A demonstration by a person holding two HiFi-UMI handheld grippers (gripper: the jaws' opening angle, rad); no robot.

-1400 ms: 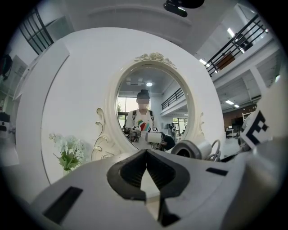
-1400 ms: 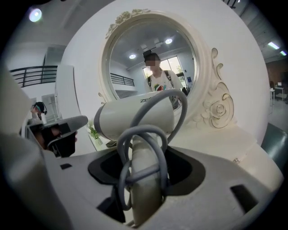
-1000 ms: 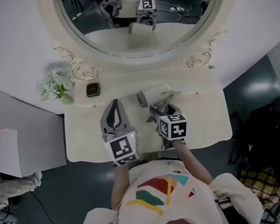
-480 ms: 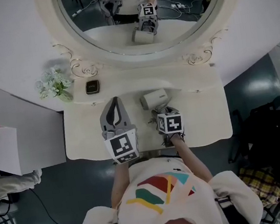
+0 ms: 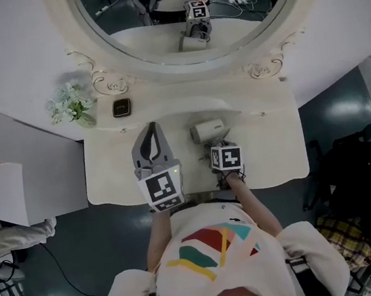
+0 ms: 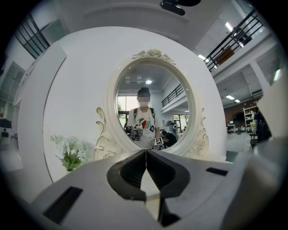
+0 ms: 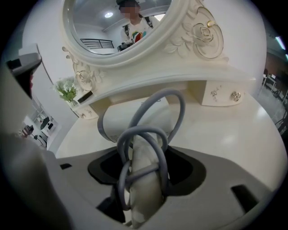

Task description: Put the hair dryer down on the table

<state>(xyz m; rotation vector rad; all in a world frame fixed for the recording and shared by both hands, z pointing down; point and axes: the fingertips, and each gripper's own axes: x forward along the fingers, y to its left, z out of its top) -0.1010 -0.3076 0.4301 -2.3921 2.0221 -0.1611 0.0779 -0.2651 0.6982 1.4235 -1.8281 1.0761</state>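
Observation:
The cream hair dryer (image 5: 208, 130) has its barrel pointing left, low over the vanity table (image 5: 269, 159); I cannot tell whether it touches the top. Its grey cord is wound around the handle (image 7: 143, 179). My right gripper (image 5: 215, 146) is shut on that handle, cord included, and the barrel (image 7: 135, 117) sticks out ahead of the jaws. My left gripper (image 5: 150, 130) hovers to the left of the dryer, jaws shut and empty, tips (image 6: 146, 151) facing the mirror.
An oval mirror (image 5: 187, 13) in an ornate frame stands at the back of the table. On the shelf below it are a flower bunch (image 5: 70, 105) and a small dark object (image 5: 121, 108). Small drawers with knobs (image 7: 234, 95) sit at the right. A white cabinet (image 5: 24, 166) adjoins the left.
My right gripper has come down toward the tabletop with the hair dryer in it. The left gripper has stayed where it was.

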